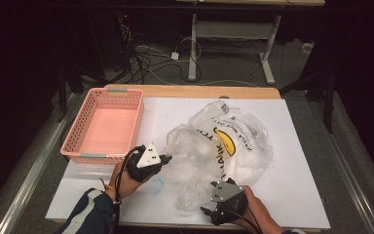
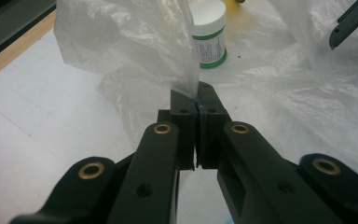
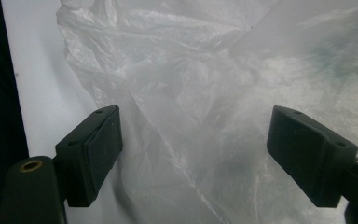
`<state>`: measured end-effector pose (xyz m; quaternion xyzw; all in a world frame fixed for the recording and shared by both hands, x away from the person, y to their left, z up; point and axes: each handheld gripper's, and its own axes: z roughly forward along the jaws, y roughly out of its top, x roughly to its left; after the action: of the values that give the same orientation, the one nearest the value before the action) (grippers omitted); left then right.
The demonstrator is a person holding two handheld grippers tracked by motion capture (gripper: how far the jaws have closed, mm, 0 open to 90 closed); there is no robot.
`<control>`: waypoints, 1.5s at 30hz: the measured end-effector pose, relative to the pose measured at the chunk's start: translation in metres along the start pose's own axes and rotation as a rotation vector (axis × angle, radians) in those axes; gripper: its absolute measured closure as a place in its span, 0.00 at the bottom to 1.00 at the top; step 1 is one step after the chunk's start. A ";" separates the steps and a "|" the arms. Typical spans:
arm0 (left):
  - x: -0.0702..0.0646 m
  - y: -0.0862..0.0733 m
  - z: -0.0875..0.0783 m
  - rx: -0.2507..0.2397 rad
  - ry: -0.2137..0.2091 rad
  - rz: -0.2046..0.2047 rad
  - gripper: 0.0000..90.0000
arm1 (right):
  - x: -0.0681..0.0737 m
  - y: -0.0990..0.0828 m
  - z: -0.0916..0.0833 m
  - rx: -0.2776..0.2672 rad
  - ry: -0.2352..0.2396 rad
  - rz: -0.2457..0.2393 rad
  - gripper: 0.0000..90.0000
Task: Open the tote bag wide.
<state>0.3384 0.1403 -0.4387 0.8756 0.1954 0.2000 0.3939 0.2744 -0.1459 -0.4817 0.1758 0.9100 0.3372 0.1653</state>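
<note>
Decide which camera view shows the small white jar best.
The left gripper view: the white jar stands sharp, its green-banded label clear, beyond the plastic bag. The high view gives a pale blur through the film; the right gripper view, bag folds.

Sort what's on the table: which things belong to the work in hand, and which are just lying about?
In the work:
- plastic bag, its edge pinched by the shut left gripper
- right gripper, open at the bag's near edge
- white jar with green band, beside the bag

Lying about:
- pink basket, empty
</note>
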 end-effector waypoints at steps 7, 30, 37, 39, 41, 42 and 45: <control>0.002 0.001 -0.002 -0.003 -0.004 -0.003 0.95 | -0.014 -0.001 0.001 0.000 0.085 0.116 0.75; 0.033 0.027 -0.070 -0.217 0.197 -0.069 0.96 | -0.066 0.037 -0.098 -0.377 -0.225 0.178 1.00; 0.039 0.039 -0.090 -0.250 0.256 -0.050 0.96 | -0.076 0.053 -0.116 -0.431 -0.283 0.153 1.00; 0.041 0.043 -0.092 -0.248 0.267 -0.039 0.96 | -0.083 0.058 -0.123 -0.461 -0.303 0.154 1.00; 0.045 0.046 -0.091 -0.249 0.274 -0.035 0.96 | -0.089 0.061 -0.129 -0.472 -0.324 0.164 1.00; 0.047 0.047 -0.090 -0.245 0.278 -0.036 0.96 | -0.093 0.062 -0.131 -0.478 -0.332 0.169 1.00; 0.053 0.051 -0.091 -0.250 0.285 -0.044 0.96 | -0.105 0.066 -0.137 -0.486 -0.352 0.184 1.00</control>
<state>0.3465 0.1907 -0.3339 0.7781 0.2418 0.3361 0.4724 0.3236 -0.2205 -0.3200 0.2684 0.7404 0.5227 0.3264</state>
